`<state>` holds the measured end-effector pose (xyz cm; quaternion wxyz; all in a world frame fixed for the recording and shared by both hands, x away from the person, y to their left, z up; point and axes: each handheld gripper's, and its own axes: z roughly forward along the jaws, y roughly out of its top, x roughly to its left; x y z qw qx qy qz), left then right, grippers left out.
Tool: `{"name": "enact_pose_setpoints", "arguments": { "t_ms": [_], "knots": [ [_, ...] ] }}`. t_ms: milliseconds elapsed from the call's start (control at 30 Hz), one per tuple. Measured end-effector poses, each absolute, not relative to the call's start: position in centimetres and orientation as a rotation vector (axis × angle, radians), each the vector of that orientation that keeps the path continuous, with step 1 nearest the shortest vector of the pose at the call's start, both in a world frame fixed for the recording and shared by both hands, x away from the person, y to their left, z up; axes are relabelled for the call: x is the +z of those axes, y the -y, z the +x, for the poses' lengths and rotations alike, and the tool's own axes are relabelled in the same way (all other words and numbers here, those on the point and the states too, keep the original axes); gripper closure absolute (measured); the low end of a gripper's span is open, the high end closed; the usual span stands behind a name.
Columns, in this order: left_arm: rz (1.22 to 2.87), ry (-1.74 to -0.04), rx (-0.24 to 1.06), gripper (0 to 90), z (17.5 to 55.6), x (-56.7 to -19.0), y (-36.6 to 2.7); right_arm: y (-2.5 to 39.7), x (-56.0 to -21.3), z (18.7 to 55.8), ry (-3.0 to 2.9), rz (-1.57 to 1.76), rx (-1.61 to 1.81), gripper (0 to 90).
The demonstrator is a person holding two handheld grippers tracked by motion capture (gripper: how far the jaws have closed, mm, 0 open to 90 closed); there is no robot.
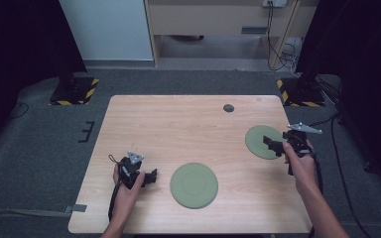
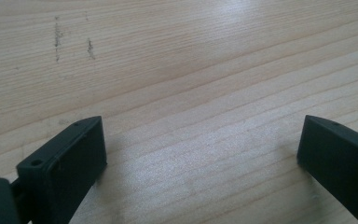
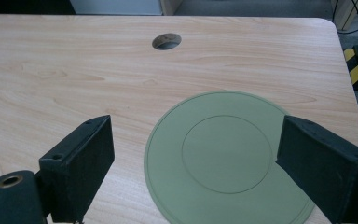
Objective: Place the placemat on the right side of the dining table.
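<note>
Two round olive-green plates lie flat on the wooden table (image 1: 188,129). The larger-looking plate (image 1: 194,185) sits near the front middle. The other plate (image 1: 259,144) (image 3: 223,154) lies at the right. My right gripper (image 1: 274,144) (image 3: 196,140) hovers over that plate's right edge, open, with one jaw on each side of the plate in the right gripper view and no contact visible. My left gripper (image 1: 151,177) (image 2: 200,154) rests low at the front left, a little left of the near plate, open over bare wood.
A round cable hole (image 1: 228,107) (image 3: 166,41) sits in the table near the back edge. Black stand bases with yellow-black stripes stand on the floor at back left (image 1: 74,91) and back right (image 1: 297,94). Cables (image 1: 337,148) trail on the right floor.
</note>
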<state>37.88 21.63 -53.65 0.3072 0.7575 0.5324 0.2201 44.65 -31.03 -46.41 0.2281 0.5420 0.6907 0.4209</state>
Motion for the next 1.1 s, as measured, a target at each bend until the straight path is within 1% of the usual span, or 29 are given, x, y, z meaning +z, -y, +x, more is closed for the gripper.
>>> {"name": "enact_pose_setpoints", "arguments": {
  "t_ms": [1100],
  "knots": [
    [2.005, -1.406, 0.582, 0.8, 37.9, -53.7, -21.6, 27.8, -48.0, 42.0, -2.054, 1.351, 1.091, 11.1]
  ]
}}
